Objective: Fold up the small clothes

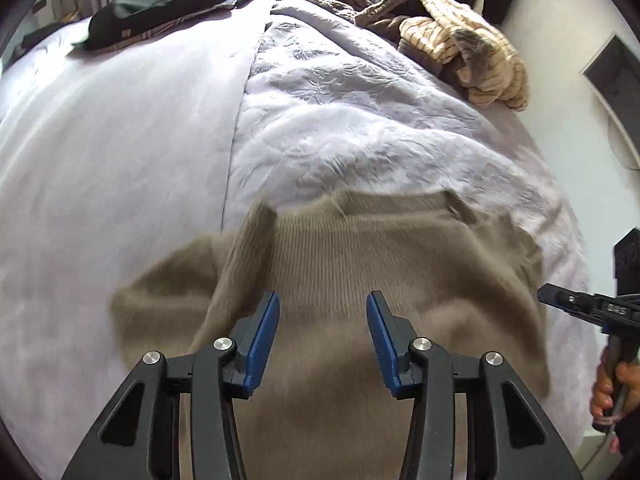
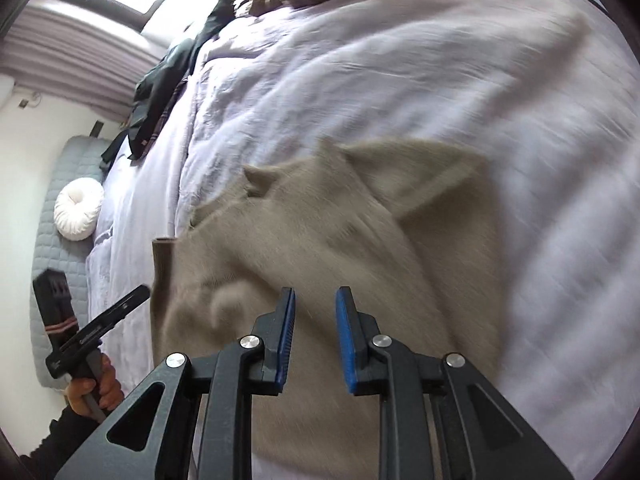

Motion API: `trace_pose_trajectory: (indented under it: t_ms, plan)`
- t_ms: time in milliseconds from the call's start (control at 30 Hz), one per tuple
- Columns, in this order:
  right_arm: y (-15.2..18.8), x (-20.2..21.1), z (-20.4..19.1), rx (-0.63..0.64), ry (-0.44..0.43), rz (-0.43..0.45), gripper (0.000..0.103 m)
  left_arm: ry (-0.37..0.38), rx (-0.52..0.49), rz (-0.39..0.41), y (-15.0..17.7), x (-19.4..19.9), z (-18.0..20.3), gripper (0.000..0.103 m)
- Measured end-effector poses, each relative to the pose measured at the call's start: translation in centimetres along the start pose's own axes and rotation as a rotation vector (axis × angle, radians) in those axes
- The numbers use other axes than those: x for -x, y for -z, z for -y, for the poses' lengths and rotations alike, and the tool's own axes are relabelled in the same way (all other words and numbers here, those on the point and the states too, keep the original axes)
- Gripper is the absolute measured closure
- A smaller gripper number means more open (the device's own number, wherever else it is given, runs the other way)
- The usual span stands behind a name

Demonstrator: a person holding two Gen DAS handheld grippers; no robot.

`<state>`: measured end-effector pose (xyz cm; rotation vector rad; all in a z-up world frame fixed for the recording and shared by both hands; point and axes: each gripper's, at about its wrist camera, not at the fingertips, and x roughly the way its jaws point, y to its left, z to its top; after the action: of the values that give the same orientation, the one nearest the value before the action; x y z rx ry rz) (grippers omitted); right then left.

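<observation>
Left hand-held gripper [image 1: 323, 312]: your blue pads stand apart over the taupe ribbed-knit sweater [image 1: 360, 272], nothing between them — released. Right hand-held gripper [image 2: 315, 312]: jaws narrower, a gap showing, also gripping nothing.

Sweater lies on the pale lilac quilted bed cover [image 1: 340, 120], at the near edge of the bed, directly below both tools. One sleeve [image 1: 248, 248] is thrown up across the body toward 11 o'clock in the left view; its ribbed cuff [image 2: 163, 252] sits at 9 o'clock in the right view.

Judgement: soft, light, limp knit; it will sag and stretch, not slide. Take hold at seams or ribbing — cuff, hem, shoulder — pinching a single layer.

Heap of striped cream and brown clothes [image 1: 460, 36] at 1 o'clock, well apart.
</observation>
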<state>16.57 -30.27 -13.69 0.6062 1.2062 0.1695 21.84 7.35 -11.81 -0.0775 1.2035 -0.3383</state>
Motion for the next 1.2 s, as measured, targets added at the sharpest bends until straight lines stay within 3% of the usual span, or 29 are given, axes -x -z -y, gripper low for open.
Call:
trace_pose_trajectory:
  t_ms: [167,333,400,433,467,533,600,633,667,833,967,1100,1200]
  plan:
    - [-2.5,-3.6,-0.1,-0.027,0.046,-0.020,0.080,-0.084,0.087,-0.046,-1.1,-3.8,-3.0,0.055]
    - [-3.4,-3.5,1.9,-0.088,0.093,0.021,0.085,-0.082,0.096,-0.055,-0.7,-3.9,-4.8,0.055]
    - [-3.7,-2.7,2.6,-0.121,0.119,0.054,0.086,-0.210,0.082,-0.056,-0.5,-3.2,-5.0,0.038]
    - [-3.8,-2.1,3.1,-0.146,0.131,0.070,0.082,-0.256,0.080,-0.052,-0.3,-2.9,-5.3,0.028]
    - [-3.7,-1.6,3.5,-0.168,0.142,0.081,0.081,-0.263,0.081,-0.044,0.0,-2.3,-5.8,0.028]
    - [-3.3,-0.5,4.1,-0.212,0.110,0.084,0.080,-0.207,0.105,-0.063,1.3,-0.7,-6.8,0.028]
    - [-1.9,0.6,4.3,-0.237,0.023,0.075,0.062,-0.187,0.117,-0.072,2.9,0.8,-7.4,0.027]
    - [-0.7,1.2,4.1,-0.239,-0.015,0.066,0.040,-0.179,0.122,-0.076,4.0,1.7,-7.5,0.027]
    - [0.8,1.8,3.9,-0.237,-0.053,0.057,0.033,-0.167,0.133,-0.085,5.4,2.8,-7.7,0.027]
    - [9.5,3.0,3.7,-0.272,-0.174,-0.056,0.033,-0.075,0.295,-0.152,12.0,5.6,-8.5,0.027]
    - [15.6,2.4,5.8,-0.419,-0.183,-0.111,0.033,0.044,0.505,-0.223,17.1,5.3,-9.2,0.027]
    - [17.2,1.8,8.3,-0.585,-0.204,-0.020,0.033,0.118,0.629,-0.247,19.2,3.5,-9.1,0.027]
    - [16.1,1.4,9.2,-0.658,-0.243,0.063,0.040,0.096,0.675,-0.164,19.0,3.2,-8.8,0.031]
